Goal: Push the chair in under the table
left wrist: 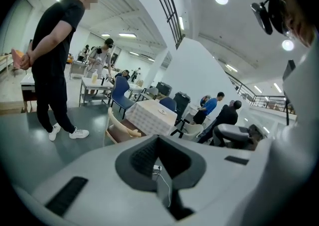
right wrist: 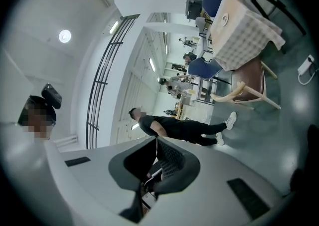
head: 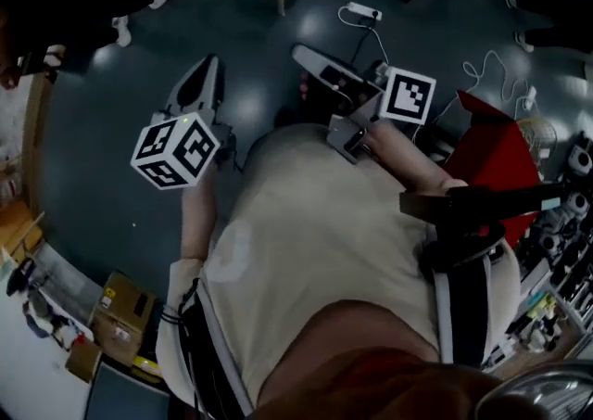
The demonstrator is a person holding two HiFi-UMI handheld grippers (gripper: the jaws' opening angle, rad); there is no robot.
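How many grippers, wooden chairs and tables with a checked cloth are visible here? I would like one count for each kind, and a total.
Grippers: 2, the left gripper and the right gripper
Wooden chair: 1
Table with checked cloth: 1
Total: 4

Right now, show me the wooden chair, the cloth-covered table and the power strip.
Wooden chair (left wrist: 124,132): left gripper view, brown seat.
Cloth-covered table (left wrist: 150,115): left gripper view, checked cloth on top.
Power strip (head: 364,11): head view, white body.

Light wooden armchair (left wrist: 120,129) with brown seat, upright, just beside checked-cloth table (left wrist: 149,117)
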